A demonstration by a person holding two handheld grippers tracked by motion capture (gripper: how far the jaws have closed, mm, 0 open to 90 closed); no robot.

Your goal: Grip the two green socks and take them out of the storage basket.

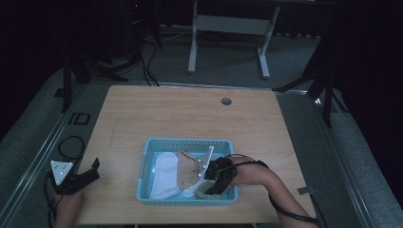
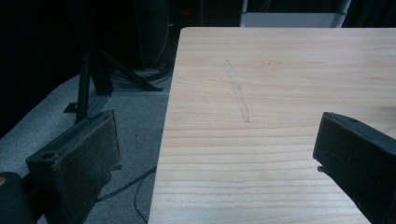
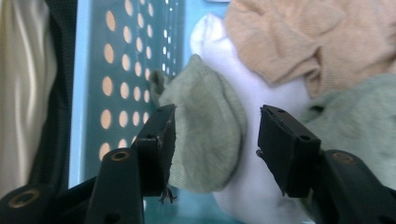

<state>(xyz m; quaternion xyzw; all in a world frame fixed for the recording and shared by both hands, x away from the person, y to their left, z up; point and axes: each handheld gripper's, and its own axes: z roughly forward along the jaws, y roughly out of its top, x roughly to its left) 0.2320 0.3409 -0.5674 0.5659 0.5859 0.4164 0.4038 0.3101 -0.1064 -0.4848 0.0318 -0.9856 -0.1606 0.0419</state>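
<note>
On a wooden table (image 1: 190, 118) in a dark room, the right gripper (image 3: 215, 135) straddles a green sock (image 3: 205, 135), jaws apart, in the basket (image 1: 147, 156) at 6 o'clock, while the left gripper (image 2: 215, 154) gapes empty at 8 o'clock.

High view: overhead, far. Right gripper view: close on basket (image 3: 88, 93), shared w/ high view (image 1: 147, 156).

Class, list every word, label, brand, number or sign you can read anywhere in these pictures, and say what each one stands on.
"ID": this is how the dark mark reads on the floor rail left of the table in the high view; it may be a bracket rather than letters.
No readable text on the blue basket, the socks or the jaws of either gripper.
</note>
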